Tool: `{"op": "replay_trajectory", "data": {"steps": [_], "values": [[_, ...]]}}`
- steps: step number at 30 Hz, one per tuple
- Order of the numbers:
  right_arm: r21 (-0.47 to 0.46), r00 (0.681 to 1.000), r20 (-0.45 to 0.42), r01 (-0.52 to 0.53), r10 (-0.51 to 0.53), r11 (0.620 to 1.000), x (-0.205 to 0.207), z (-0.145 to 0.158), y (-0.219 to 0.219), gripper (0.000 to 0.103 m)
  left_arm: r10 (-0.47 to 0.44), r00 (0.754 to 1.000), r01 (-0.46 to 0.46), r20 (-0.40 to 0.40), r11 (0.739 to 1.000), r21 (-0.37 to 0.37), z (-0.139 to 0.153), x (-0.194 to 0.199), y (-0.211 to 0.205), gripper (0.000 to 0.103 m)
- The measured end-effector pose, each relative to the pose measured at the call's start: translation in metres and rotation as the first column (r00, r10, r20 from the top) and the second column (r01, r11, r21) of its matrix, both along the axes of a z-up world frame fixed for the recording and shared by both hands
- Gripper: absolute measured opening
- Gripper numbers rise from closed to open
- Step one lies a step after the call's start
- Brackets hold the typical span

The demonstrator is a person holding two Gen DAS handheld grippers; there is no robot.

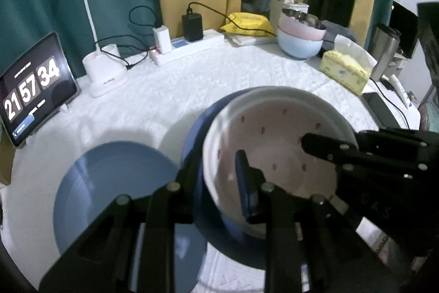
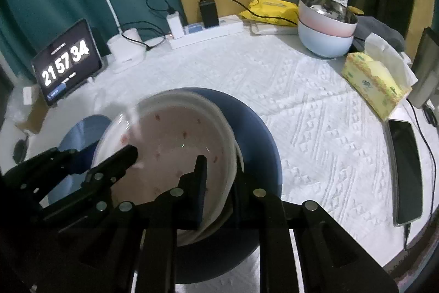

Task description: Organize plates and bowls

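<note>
A white plate with small red dots [image 1: 274, 133] [image 2: 175, 139] is held tilted over a dark blue plate [image 1: 197, 133] [image 2: 255, 133] on the table. My left gripper [image 1: 219, 177] is shut on the white plate's left rim, one finger inside and one outside. My right gripper [image 2: 219, 177] is shut on its right rim in the same way. The right gripper also shows in the left wrist view [image 1: 356, 153], and the left gripper shows in the right wrist view [image 2: 96, 172]. A light blue plate [image 1: 109, 183] [image 2: 82, 131] lies flat to the left.
Stacked bowls [image 1: 300, 37] [image 2: 325, 26], steel on pink on pale blue, stand at the back right. A tissue box [image 1: 345, 70] [image 2: 376, 81], a phone [image 2: 406, 169], a power strip [image 1: 189, 45], a desk lamp [image 1: 104, 70] and a clock tablet [image 1: 33, 89] ring the table.
</note>
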State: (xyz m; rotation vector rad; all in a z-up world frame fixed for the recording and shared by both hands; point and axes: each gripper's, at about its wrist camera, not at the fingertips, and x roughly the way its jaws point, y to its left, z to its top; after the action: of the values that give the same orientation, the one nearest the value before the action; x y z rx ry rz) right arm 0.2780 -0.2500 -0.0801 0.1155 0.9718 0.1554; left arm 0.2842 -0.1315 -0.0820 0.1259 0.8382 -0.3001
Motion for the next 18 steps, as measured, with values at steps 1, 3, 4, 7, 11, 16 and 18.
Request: {"op": "replay_trajectory", "data": {"steps": [1,3,4,7,11,16,18], "values": [[-0.007,1.000,0.003,-0.005,0.005,1.000,0.000,0.000,0.001,0.019,-0.001,1.000,0.001,0.005,1.000,0.002,0.001,-0.001,0.000,0.024],[-0.004,1.000,0.001,-0.008,0.008,1.000,0.000,0.001,0.001,0.020,-0.003,1.000,0.003,0.014,1.000,-0.002,0.004,-0.003,0.001,0.024],[-0.003,1.000,0.000,-0.010,0.010,1.000,0.000,0.001,0.000,0.021,-0.003,1.000,0.003,0.017,1.000,-0.005,0.006,-0.004,0.003,0.024],[0.009,1.000,0.007,-0.015,0.015,1.000,-0.003,0.005,-0.001,0.029,0.002,1.000,-0.002,0.026,1.000,-0.014,0.010,-0.006,0.007,0.024],[0.009,0.999,0.030,-0.020,0.020,1.000,-0.007,0.012,0.000,0.046,0.011,0.999,-0.010,0.030,1.000,-0.027,0.014,-0.008,0.013,0.024],[-0.001,0.996,0.092,0.013,-0.012,1.000,-0.014,0.029,-0.011,0.050,0.029,0.999,-0.028,0.026,0.998,-0.052,0.019,-0.009,0.024,0.024],[-0.006,0.994,0.108,0.028,-0.028,1.000,-0.017,0.034,-0.019,0.051,0.038,0.999,-0.036,0.024,0.998,-0.058,0.020,-0.009,0.028,0.025]]}}
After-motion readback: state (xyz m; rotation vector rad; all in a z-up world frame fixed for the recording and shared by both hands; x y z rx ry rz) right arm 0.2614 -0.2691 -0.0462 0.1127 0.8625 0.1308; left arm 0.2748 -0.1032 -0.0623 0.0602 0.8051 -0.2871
